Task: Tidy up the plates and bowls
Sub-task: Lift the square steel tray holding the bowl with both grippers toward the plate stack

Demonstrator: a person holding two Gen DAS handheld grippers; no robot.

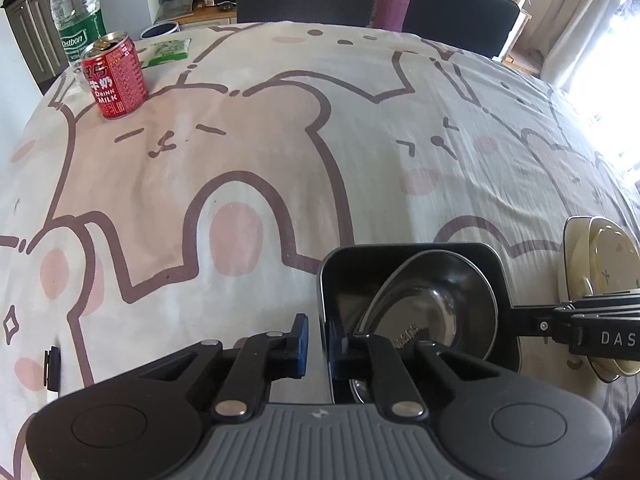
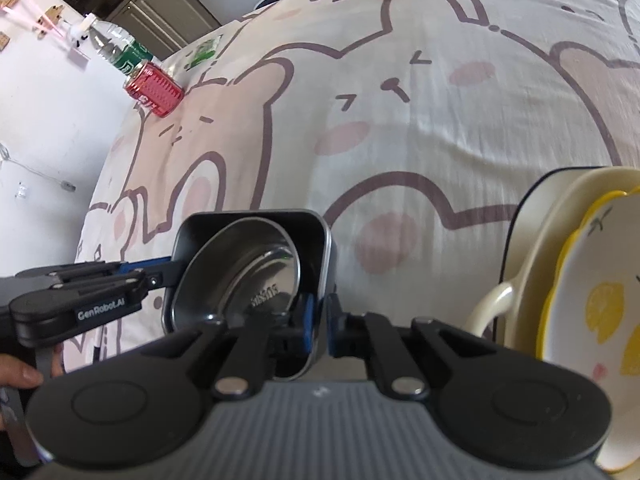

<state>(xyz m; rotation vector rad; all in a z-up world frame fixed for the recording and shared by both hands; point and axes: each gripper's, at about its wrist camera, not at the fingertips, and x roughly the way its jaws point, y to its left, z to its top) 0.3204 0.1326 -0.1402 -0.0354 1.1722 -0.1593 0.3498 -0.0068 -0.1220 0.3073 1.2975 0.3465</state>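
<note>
Left gripper (image 1: 322, 338) pinches the near-left wall of the black square metal tray (image 1: 408, 250); right gripper (image 2: 318, 322) pinches its opposite wall. Round stainless steel bowl (image 1: 432, 304) leans tilted inside the tray, just ahead of both claws. Cream handled dish (image 2: 532, 240) holding a lemon-print bowl (image 2: 600, 296) sits right of the right gripper, apart from the tray.

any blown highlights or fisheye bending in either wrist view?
Left wrist view: window at right edge blown out; tablecloth bulges dome-like. Right wrist view: evenly lit, horizon tilted, lemon bowl stretched at right edge, slight blur.
</note>
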